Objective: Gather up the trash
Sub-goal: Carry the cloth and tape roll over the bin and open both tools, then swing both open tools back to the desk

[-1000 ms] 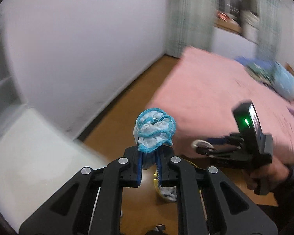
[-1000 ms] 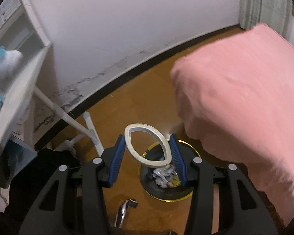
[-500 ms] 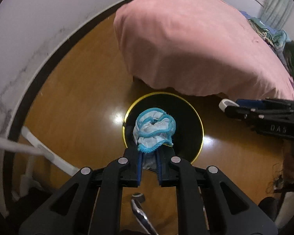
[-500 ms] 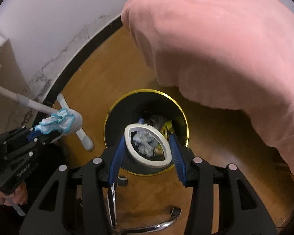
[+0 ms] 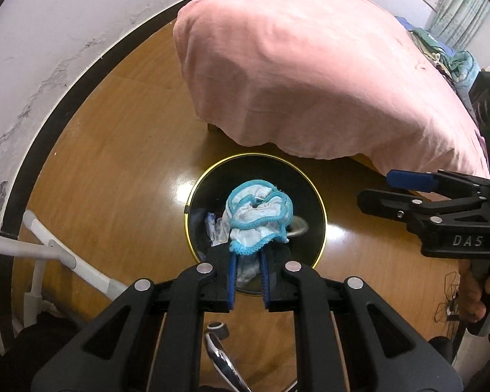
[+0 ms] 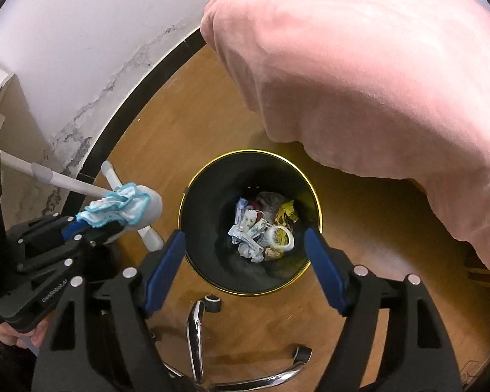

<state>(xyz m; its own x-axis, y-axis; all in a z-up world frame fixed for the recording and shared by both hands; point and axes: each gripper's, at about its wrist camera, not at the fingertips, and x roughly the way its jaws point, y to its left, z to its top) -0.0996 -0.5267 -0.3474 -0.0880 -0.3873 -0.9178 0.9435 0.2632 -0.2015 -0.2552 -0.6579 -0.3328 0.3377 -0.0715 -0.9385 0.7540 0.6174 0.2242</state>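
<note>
Both tools over the trash bin

The left tool [image 5: 247, 281] is clamped on a crumpled white cloth with blue trim [image 5: 259, 217], held above the black, gold-rimmed trash bin [image 6: 212, 281] on the wooden floor [image 5: 114, 170]. The right tool [image 6: 245, 268] has just been opening; its jaws stand wide with nothing between them, directly above the bin. A white tape ring [image 6: 279, 236] lies inside on the litter. A pink-covered bed [image 6: 375, 81] stands just beside the bin.
</note>
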